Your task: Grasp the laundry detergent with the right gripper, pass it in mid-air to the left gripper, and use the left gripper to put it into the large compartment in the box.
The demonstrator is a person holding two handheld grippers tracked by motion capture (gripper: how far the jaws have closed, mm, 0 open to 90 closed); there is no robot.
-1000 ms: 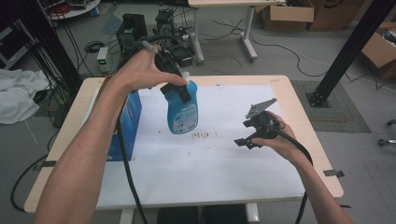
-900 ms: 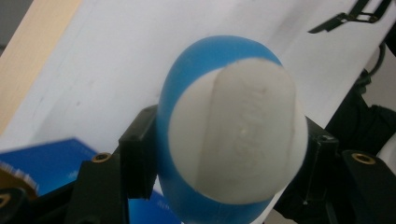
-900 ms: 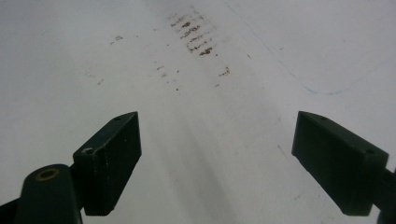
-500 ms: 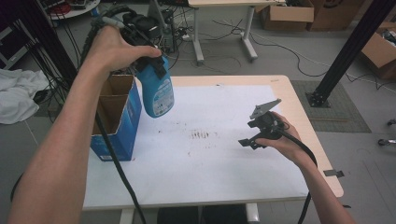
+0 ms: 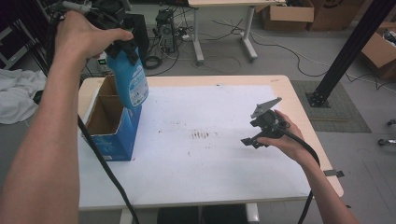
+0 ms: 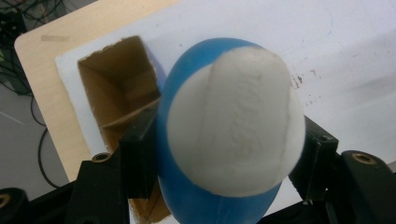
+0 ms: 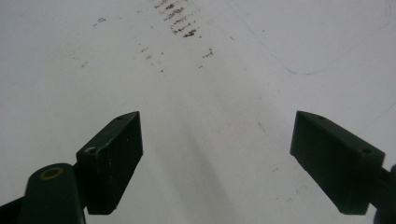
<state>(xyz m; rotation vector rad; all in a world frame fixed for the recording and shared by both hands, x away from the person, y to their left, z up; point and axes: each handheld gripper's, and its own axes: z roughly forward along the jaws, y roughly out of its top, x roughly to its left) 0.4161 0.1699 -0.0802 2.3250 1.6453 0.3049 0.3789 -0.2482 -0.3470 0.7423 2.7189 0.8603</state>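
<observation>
A blue bottle point(image 5: 128, 79) with a white label hangs base down over the open cardboard box point(image 5: 109, 122) at the table's left. My left gripper point(image 5: 122, 48) is shut on the bottle's top, held high in the person's left hand. From the left gripper view the bottle's white rounded base point(image 6: 233, 123) sits between the black jaws, and the box's brown inside point(image 6: 122, 98) lies just beyond it. My right gripper point(image 5: 254, 140) hovers low over the white sheet at the right, and in its own view the right gripper point(image 7: 217, 161) stands open with nothing between its jaws.
A white sheet point(image 5: 210, 158) covers most of the wooden table point(image 5: 299, 100), with dark smudges point(image 5: 201, 135) near its middle. Black cables trail from both grippers. Beyond the table are desks, cardboard boxes, floor cables and a black post point(image 5: 348, 46).
My left gripper has carried the blue bottle up and to the left, from over the sheet to above the box. The right gripper has stayed in place.
</observation>
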